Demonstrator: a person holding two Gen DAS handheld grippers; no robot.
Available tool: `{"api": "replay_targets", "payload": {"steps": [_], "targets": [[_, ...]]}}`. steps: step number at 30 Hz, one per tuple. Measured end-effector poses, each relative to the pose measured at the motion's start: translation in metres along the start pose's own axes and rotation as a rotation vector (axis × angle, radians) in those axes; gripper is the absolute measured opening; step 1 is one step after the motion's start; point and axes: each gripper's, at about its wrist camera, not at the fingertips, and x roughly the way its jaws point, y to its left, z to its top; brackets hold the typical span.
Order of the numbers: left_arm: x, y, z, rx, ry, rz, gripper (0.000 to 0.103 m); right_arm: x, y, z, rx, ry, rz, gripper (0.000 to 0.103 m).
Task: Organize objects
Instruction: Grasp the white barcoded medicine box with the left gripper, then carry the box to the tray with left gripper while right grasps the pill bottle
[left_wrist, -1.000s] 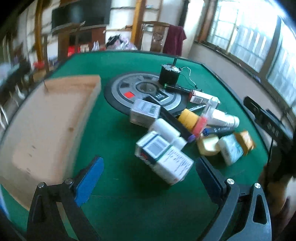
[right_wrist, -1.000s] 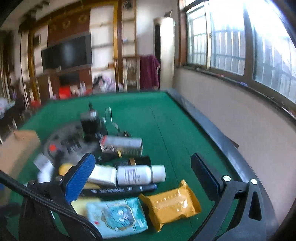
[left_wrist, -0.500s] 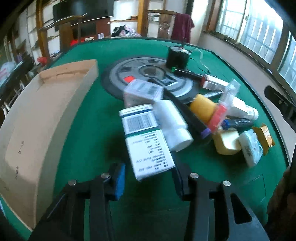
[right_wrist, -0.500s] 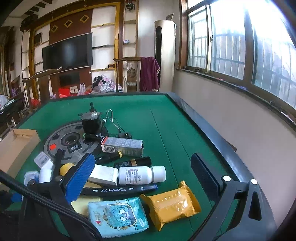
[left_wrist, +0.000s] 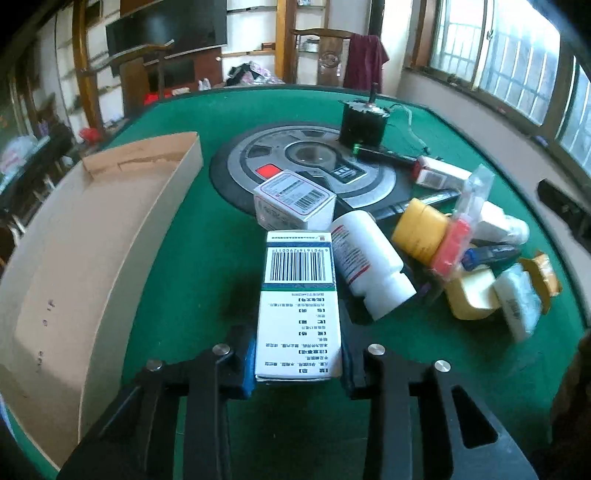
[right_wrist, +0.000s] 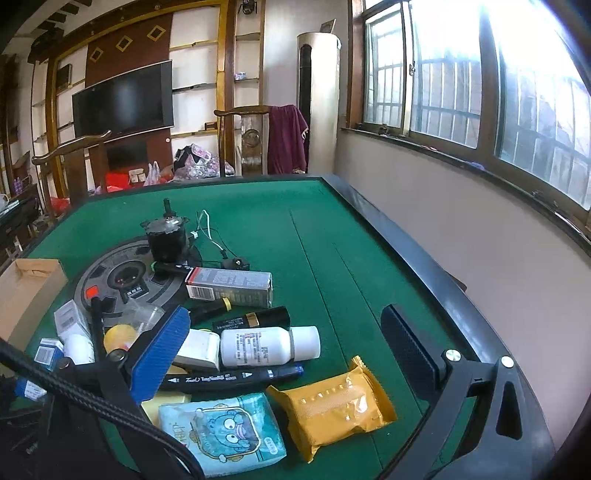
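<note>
On the green table (left_wrist: 207, 258), the left gripper (left_wrist: 298, 363) has its two fingers pressed tight against the sides of a tall white box with a barcode (left_wrist: 300, 306). That box sits at the near edge of a messy pile, and I cannot tell if it is lifted or resting on the cloth. Just beside it on the right lies a white bottle (left_wrist: 369, 267) on its side, touching the box. Behind them sits a smaller white box (left_wrist: 293, 201), which leans on a big round grey disc (left_wrist: 306, 162). A black motor (left_wrist: 360, 123) stands on the far side of that disc. To the left lies a long cardboard tray (left_wrist: 92, 251), well apart from the pile. A yellow jar (left_wrist: 421, 229) lies near the bottle with a red thing in a clear bag (left_wrist: 456, 240) against it. The right gripper (right_wrist: 288, 354) hangs over the other side of the pile with its fingers spread wide, and it holds nothing. Between its fingers I see another white bottle (right_wrist: 266, 347) lying flat, and a black marker pen (right_wrist: 232, 378) lies just in front of it. Closer still are a blue tissue pack with a cartoon face (right_wrist: 225, 432) and an orange snack packet (right_wrist: 332, 406), side by side. A long grey box (right_wrist: 229, 288) lies farther back, near the disc.
</note>
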Motion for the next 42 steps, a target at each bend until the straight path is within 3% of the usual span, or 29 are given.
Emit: {"api": "replay_targets", "payload": {"steps": [5,15,21,23,25,28,31,33,38,40,42], "targets": [[-0.019,0.008,-0.001,-0.024,-0.034,-0.063,0.029,0.002,0.000,-0.001,-0.010,-0.001,-0.026,0.103],[-0.099,0.038,-0.009,-0.067,-0.197,-0.178,0.029,0.008,-0.006,-0.004,-0.009,0.015,-0.084,0.103],[-0.127,0.068,-0.020,-0.092,-0.252,-0.179,0.029,0.006,-0.005,-0.002,-0.001,0.026,-0.073,0.103],[-0.134,0.074,-0.023,-0.093,-0.264,-0.166,0.029,-0.009,0.000,0.003,0.008,0.014,-0.016,0.103],[-0.137,0.082,-0.026,-0.097,-0.276,-0.148,0.029,-0.031,0.017,0.011,-0.020,0.016,0.149,0.103],[-0.135,0.089,-0.030,-0.118,-0.275,-0.146,0.029,-0.043,0.063,0.018,-0.151,0.112,0.359,0.103],[-0.130,0.097,-0.035,-0.141,-0.261,-0.150,0.029,-0.040,0.113,0.012,-0.291,0.202,0.448,0.103],[-0.129,0.105,-0.038,-0.152,-0.255,-0.148,0.029,-0.030,0.138,0.005,-0.365,0.249,0.433,0.103],[-0.129,0.124,-0.040,-0.173,-0.259,-0.133,0.029,0.010,0.162,-0.011,-0.387,0.379,0.396,0.066],[-0.127,0.131,-0.041,-0.188,-0.263,-0.128,0.029,0.025,0.160,-0.015,-0.359,0.418,0.377,0.060],[-0.124,0.135,-0.041,-0.195,-0.259,-0.128,0.029,0.034,0.161,-0.020,-0.351,0.431,0.356,0.049]]}}
